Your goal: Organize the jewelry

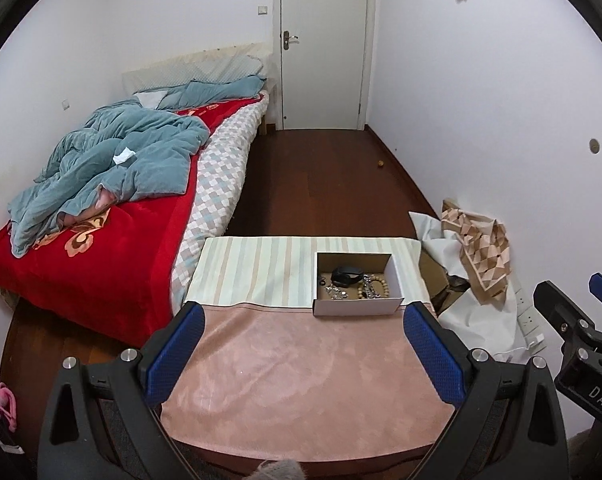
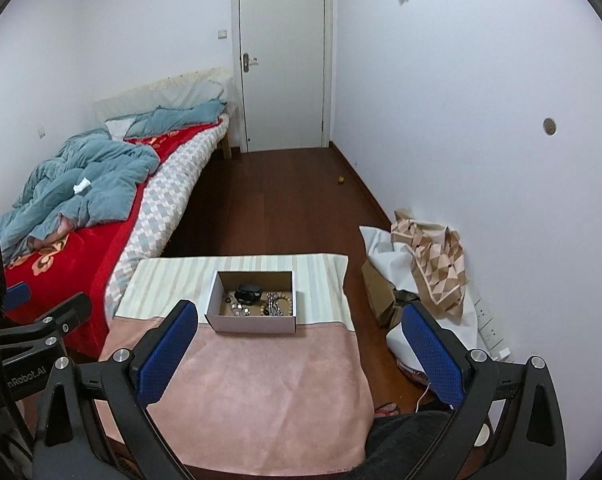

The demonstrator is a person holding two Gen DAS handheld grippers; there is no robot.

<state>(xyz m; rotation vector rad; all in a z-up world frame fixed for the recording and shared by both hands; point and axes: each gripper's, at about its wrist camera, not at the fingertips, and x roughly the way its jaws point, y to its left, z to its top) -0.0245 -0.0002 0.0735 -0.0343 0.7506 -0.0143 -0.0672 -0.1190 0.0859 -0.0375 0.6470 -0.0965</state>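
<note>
A small white cardboard box [image 1: 357, 306] stands on the table at the seam between the striped cloth [image 1: 257, 268] and the pink cloth [image 1: 301, 376]. Inside lie a black watch [image 1: 344, 274], a wooden bead bracelet [image 1: 379, 283] and silvery chains [image 1: 335, 292]. The box also shows in the right wrist view [image 2: 253, 323]. My left gripper [image 1: 303, 320] is open and empty, held above the pink cloth short of the box. My right gripper [image 2: 301, 320] is open and empty, likewise back from the box.
A bed [image 1: 101, 200] with a red blanket and teal quilt lies left of the table. White and patterned cloths over cardboard [image 1: 473, 264] are piled at the right wall by a power strip [image 1: 529, 316]. A closed door [image 1: 323, 44] is at the far end.
</note>
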